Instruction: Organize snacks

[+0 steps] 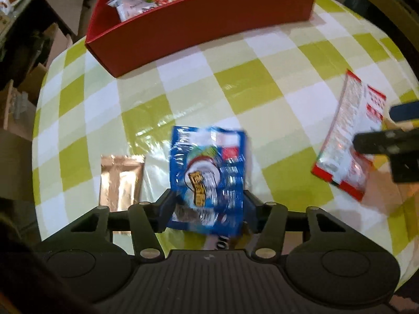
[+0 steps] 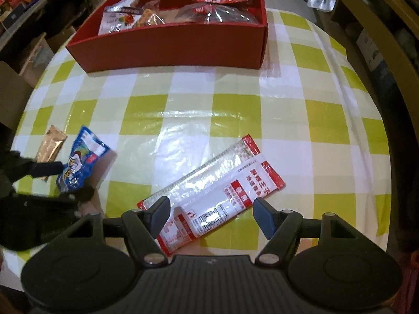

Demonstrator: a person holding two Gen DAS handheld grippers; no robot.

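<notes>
Your left gripper point(image 1: 208, 204) points steeply down with the blue snack packet point(image 1: 209, 180) between its jaws. The two pads sit right at the packet's side edges and appear to press on it, though blur keeps the contact from being sharp. Just beside that packet, on its left, a small copper-coloured sachet point(image 1: 121, 181) lies flat on the bench.

Your right gripper point(image 2: 212, 216) also points down, its jaws standing well apart over the near end of the long red-and-white packet point(image 2: 217, 188). That packet lies flat and diagonal on the bench, and the right pad is clear of it. The left pad overlaps its edge in the picture, and you cannot tell whether it touches.

The bench point(image 2: 235, 104) wears a glossy cloth checked in green and white. At its far side sits the red box point(image 2: 172, 44), open-topped, already holding several snack bags. Beyond the bench you see shelving and cardboard boxes point(image 1: 62, 5) at the left, and a dark wooden frame at the right.
</notes>
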